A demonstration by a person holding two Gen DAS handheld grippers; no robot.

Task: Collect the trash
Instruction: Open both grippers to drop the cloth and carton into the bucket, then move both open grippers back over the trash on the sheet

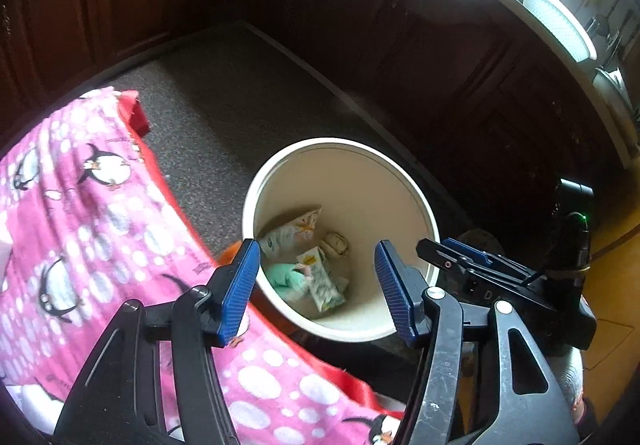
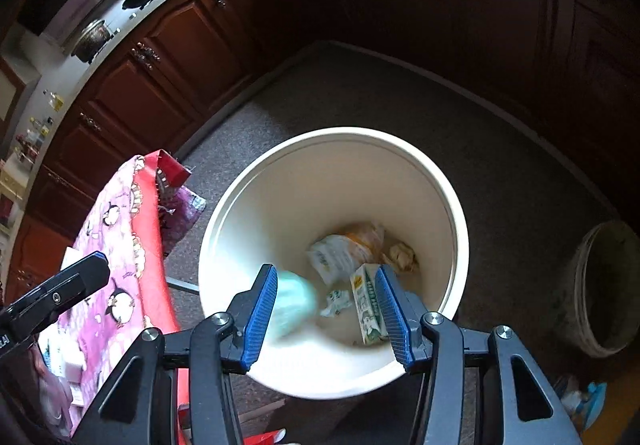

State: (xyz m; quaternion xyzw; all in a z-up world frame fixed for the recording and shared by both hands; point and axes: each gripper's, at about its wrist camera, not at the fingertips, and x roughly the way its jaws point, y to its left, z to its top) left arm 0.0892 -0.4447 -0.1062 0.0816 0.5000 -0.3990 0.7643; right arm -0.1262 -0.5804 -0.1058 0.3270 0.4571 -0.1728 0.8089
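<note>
Left wrist view looks down at a round white plastic bin (image 1: 416, 201) on the grey speckled floor (image 1: 224, 105). The left gripper (image 1: 316, 285) hangs over the bin's near rim with its blue pads wide apart and nothing between them. Down in the bin lie a white crinkly snack bag (image 1: 290, 233), a small white and green carton (image 1: 324, 279) and a soft mint-green lump (image 1: 286, 277). The near rim hides part of the lump.

Just left of the bin is a pink penguin cloth (image 1: 80, 205), cut off at the edge.

In the right wrist view, the right gripper (image 2: 326, 317) is also wide open and holds nothing. The mint-green lump (image 2: 296, 305) looks blurry there, so its shape is hard to tell. A dirty grey bucket (image 2: 600, 285) stands far right, partly in shadow.
</note>
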